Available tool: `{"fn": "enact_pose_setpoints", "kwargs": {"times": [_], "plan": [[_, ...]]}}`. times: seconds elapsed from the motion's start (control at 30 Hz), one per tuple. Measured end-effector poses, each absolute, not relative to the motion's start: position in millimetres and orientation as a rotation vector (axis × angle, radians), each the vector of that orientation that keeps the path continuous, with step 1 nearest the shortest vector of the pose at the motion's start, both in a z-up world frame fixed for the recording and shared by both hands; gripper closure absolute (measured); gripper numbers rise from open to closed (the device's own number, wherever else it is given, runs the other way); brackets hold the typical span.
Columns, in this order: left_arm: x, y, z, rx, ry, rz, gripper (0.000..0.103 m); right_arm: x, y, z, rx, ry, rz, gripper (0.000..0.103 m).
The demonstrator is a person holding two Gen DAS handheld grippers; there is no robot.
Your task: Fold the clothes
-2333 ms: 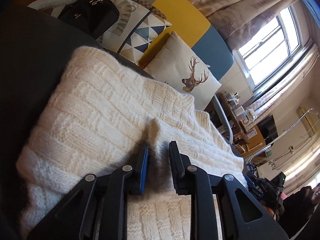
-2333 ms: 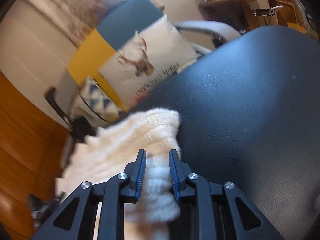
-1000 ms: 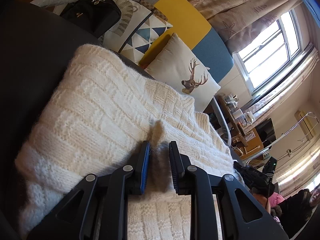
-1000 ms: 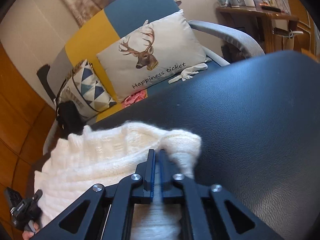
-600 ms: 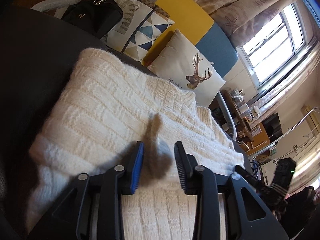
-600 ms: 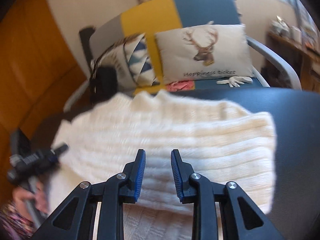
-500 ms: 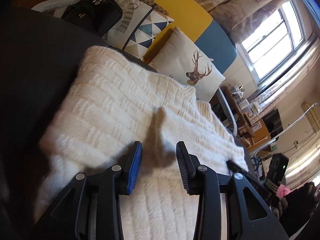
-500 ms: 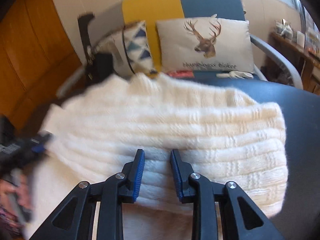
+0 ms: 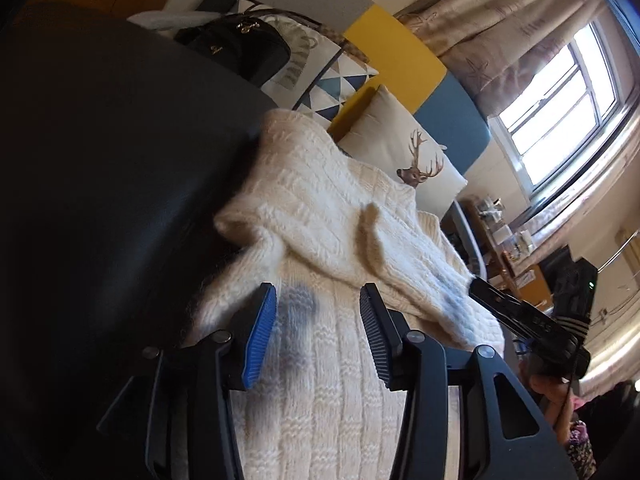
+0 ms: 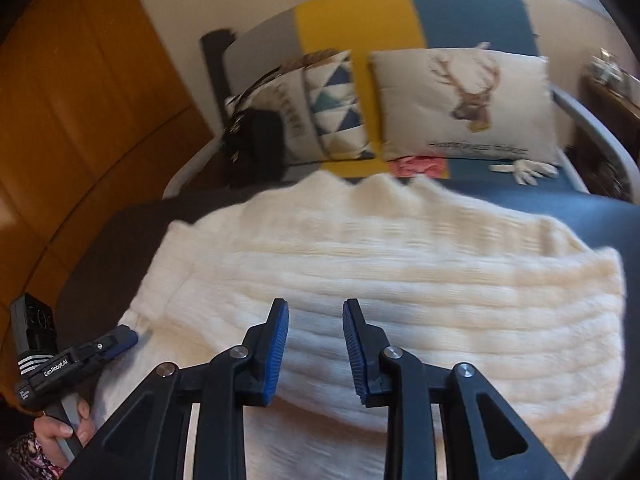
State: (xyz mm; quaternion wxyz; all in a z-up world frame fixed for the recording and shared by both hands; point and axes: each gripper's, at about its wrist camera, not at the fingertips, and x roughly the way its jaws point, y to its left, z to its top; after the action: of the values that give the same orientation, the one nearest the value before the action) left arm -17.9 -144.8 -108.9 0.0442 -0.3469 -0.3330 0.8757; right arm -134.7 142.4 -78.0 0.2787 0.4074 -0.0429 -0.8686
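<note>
At the left edge of the right wrist view, a hand (image 10: 60,428) grips the left gripper (image 10: 120,338), whose tip lies at the corner of the cream knitted sweater (image 10: 400,280). From its own camera, the left gripper (image 9: 316,332) has jaws that have just been opening and stand moderately wide over the knit with nothing pinched. The sweater (image 9: 340,220) lies folded on the dark worktop (image 9: 100,160), an upper layer doubled over the lower. Further right, the right gripper (image 10: 316,344) hovers over the fold, its jaws narrowly parted after opening a little, gripping nothing. Beyond stand a black handbag (image 10: 256,144), a triangle-patterned cushion (image 10: 328,108) and a deer cushion (image 10: 464,100) on a sofa (image 10: 460,8).
</note>
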Motion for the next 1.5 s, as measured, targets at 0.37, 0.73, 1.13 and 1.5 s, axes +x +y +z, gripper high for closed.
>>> {"fn": "enact_pose_setpoints", "kwargs": {"times": [0.37,0.73,1.13,1.5], "plan": [[-11.2,-151.5,-116.7,-1.025,-1.069,2.66,0.056,-147.0,92.2,-112.7,1.15,0.241,-2.376,0.075],[-34.4,-98.0,-66.6,-0.933,-0.711,2.713,0.056,-121.2,143.5,-68.1,0.978,-0.102,-2.389,0.072],[-117.4,-77.0,-104.1,-1.171,-0.619,2.681,0.056,-145.4,212.8,-101.7,1.223,-0.252,-2.484,0.072],[-107.7,-78.9,-76.0,-0.956,-0.709,2.718,0.056,-164.8,226.4,-78.7,1.055,-0.463,-2.389,0.071]]}}
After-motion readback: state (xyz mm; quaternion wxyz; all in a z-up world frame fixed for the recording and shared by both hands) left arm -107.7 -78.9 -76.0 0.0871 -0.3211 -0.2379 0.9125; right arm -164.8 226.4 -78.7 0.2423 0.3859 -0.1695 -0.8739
